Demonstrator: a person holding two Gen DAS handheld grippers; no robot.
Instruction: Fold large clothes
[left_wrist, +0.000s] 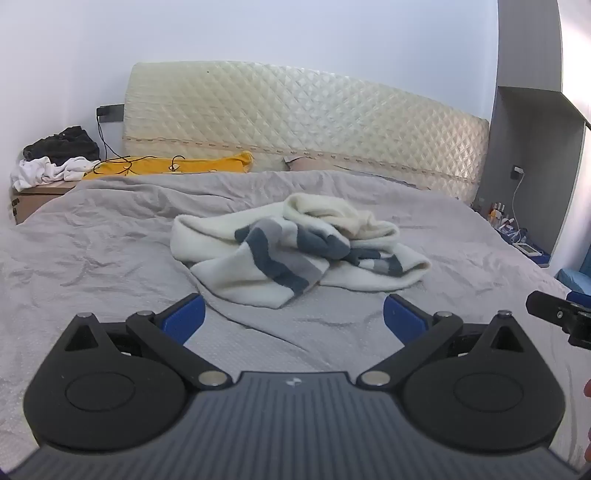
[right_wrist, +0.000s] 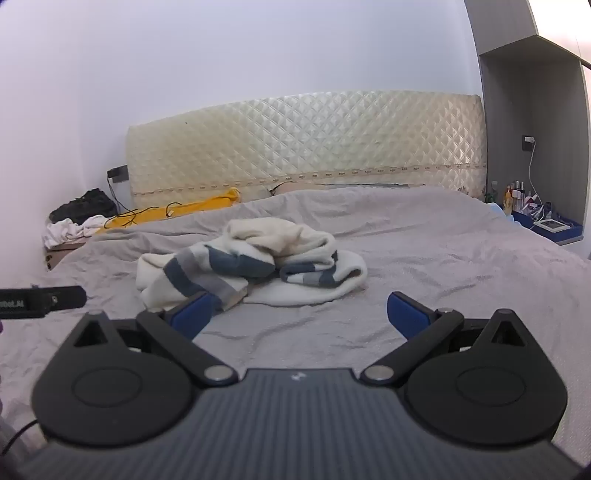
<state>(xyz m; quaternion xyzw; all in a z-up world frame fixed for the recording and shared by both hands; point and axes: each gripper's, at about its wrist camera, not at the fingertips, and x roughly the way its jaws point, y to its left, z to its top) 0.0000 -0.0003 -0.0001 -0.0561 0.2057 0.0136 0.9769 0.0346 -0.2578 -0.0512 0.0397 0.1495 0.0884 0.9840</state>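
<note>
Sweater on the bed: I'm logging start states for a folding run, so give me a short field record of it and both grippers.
garment: cream sweater with blue and grey stripes
state: crumpled heap, unfolded
surface: grey bedspread
left gripper: open, empty, short of the sweater
right gripper: open, empty, nothing between the jaws
folding: not begun

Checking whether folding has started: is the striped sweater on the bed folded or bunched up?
Bunched up. The sweater lies in a crumpled heap on the grey bedspread, its layers overlapping unevenly.
</note>
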